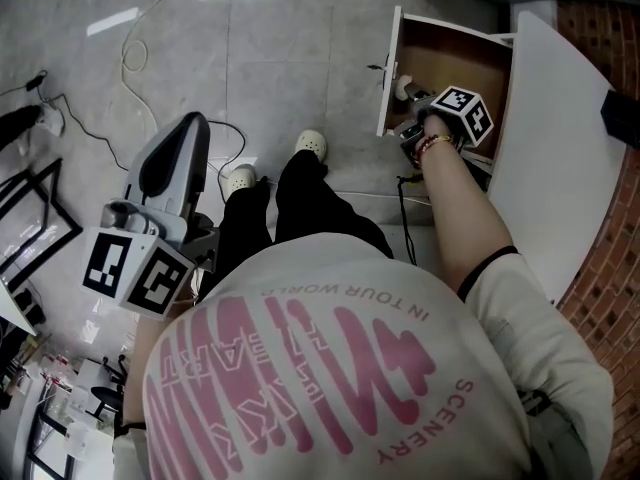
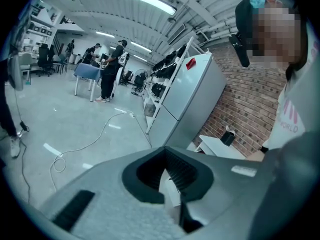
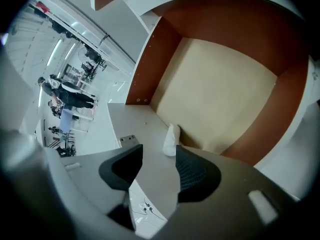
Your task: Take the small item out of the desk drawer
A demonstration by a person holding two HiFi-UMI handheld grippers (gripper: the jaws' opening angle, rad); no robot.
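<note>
The small item (image 3: 171, 139) lies in the drawer (image 3: 220, 84), against its front panel (image 3: 131, 118).

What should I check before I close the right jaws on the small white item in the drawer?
1. Drawer open: ok.
2. Right gripper jaws apart, nothing between them: ok.
3. Small white item lined up with the gap: ok.
4. Item between the jaws: not ok, it lies beyond the tips.
5. Item clear of the drawer wall: cannot tell.
</note>
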